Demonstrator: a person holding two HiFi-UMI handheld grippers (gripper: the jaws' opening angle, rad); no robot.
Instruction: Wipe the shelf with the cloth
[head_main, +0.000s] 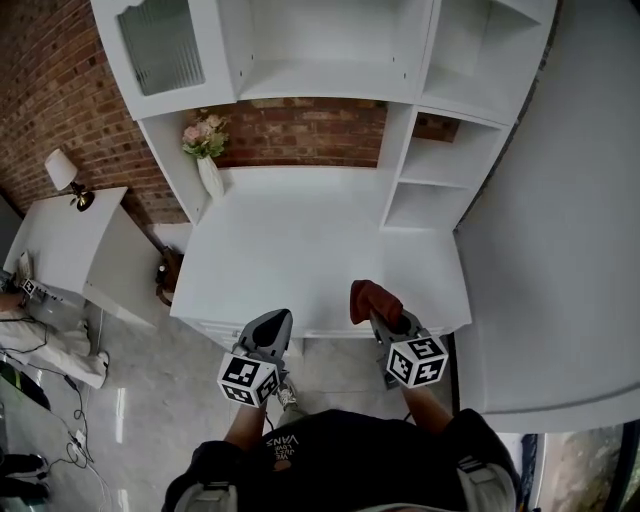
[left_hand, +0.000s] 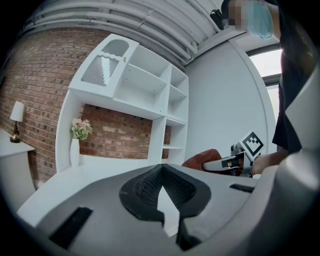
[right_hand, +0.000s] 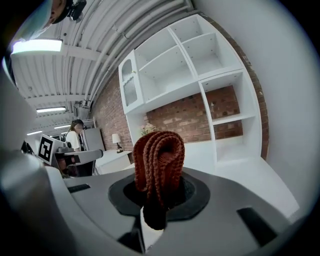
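A white shelf unit stands ahead, with a broad desk surface (head_main: 320, 240) under open compartments (head_main: 430, 160). My right gripper (head_main: 385, 318) hovers over the desk's near edge, shut on a folded reddish-brown knitted cloth (head_main: 373, 298). In the right gripper view the cloth (right_hand: 159, 165) stands up from between the jaws. My left gripper (head_main: 272, 326) is at the desk's front edge to the left, jaws together with nothing between them (left_hand: 162, 196). From the left gripper view, the right gripper (left_hand: 225, 162) and the cloth (left_hand: 202, 157) appear at the right.
A white vase of flowers (head_main: 207, 150) stands at the desk's back left corner. A lamp (head_main: 62, 172) sits on a low white table (head_main: 60, 240) to the left. A white wall (head_main: 560, 250) bounds the right side. A person (right_hand: 76, 134) stands far off.
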